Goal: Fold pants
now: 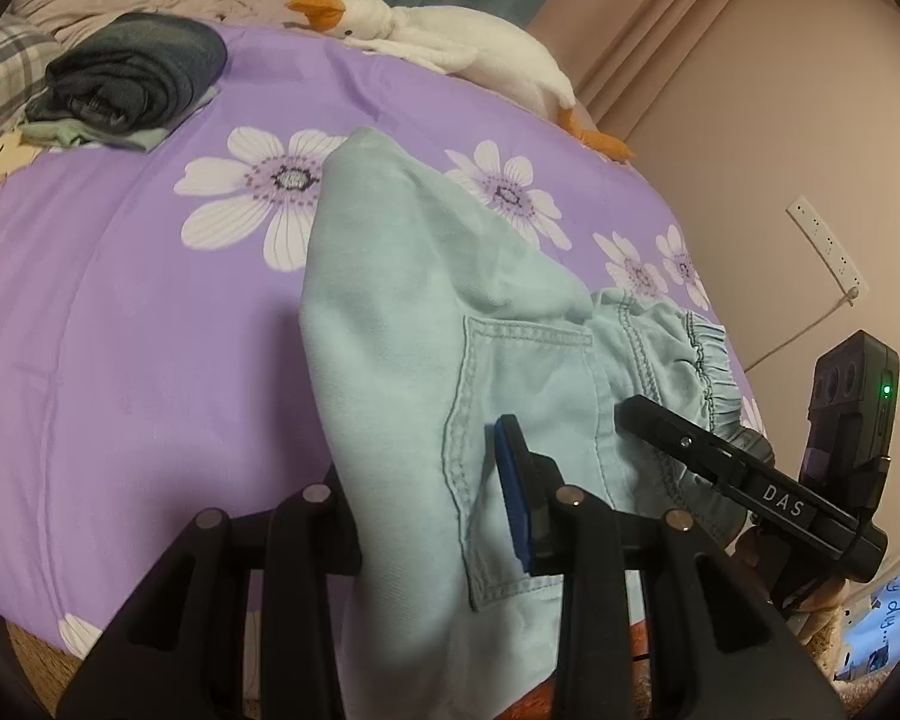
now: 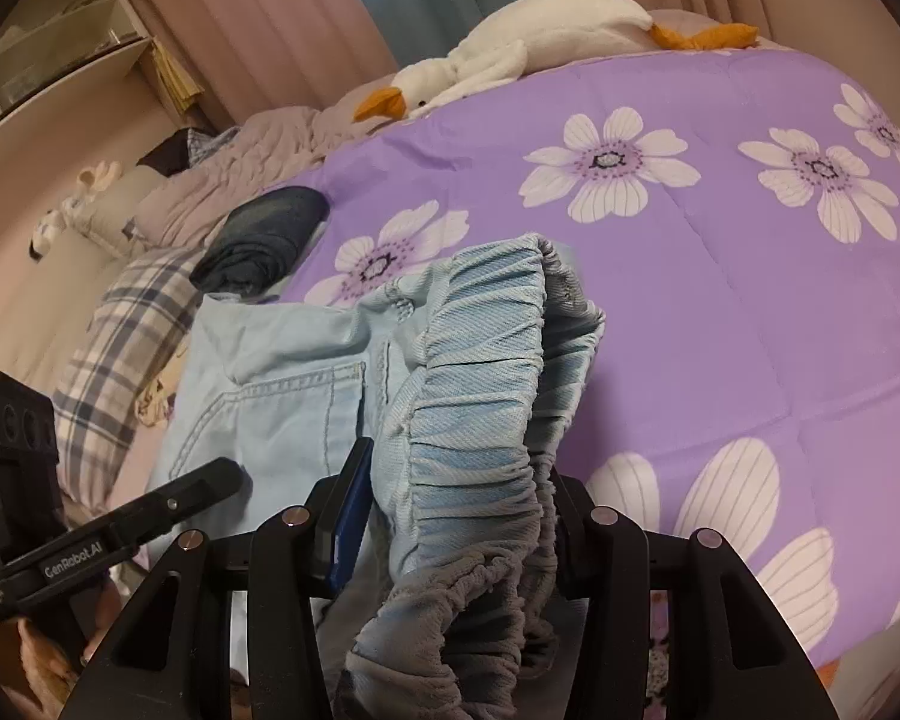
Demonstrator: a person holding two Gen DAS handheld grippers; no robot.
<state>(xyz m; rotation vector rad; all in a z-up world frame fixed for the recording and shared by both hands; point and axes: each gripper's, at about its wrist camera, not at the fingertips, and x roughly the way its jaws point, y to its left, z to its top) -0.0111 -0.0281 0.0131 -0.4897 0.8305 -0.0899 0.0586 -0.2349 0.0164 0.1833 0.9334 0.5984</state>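
Note:
Pale blue-green pants [image 1: 390,312] hang up off the purple flowered bed cover [image 1: 120,330]. The far trouser end rests on the cover. My left gripper [image 1: 420,516] is shut on the cloth beside the back pocket [image 1: 528,372], which runs between its black fingers. In the right wrist view my right gripper [image 2: 459,510] is shut on the bunched elastic waistband [image 2: 480,372], which spills over its fingers. The pants [image 2: 282,396] stretch from it towards the left gripper's finger [image 2: 198,486] at lower left. The right gripper's finger [image 1: 690,444] lies against the waistband at the right of the left wrist view.
A stack of folded dark clothes [image 1: 132,78] lies at the far left of the bed, next to a plaid pillow [image 2: 126,336]. A white plush goose [image 1: 450,30] lies along the far edge. A wall with a power strip [image 1: 828,246] is at the right; curtains hang behind.

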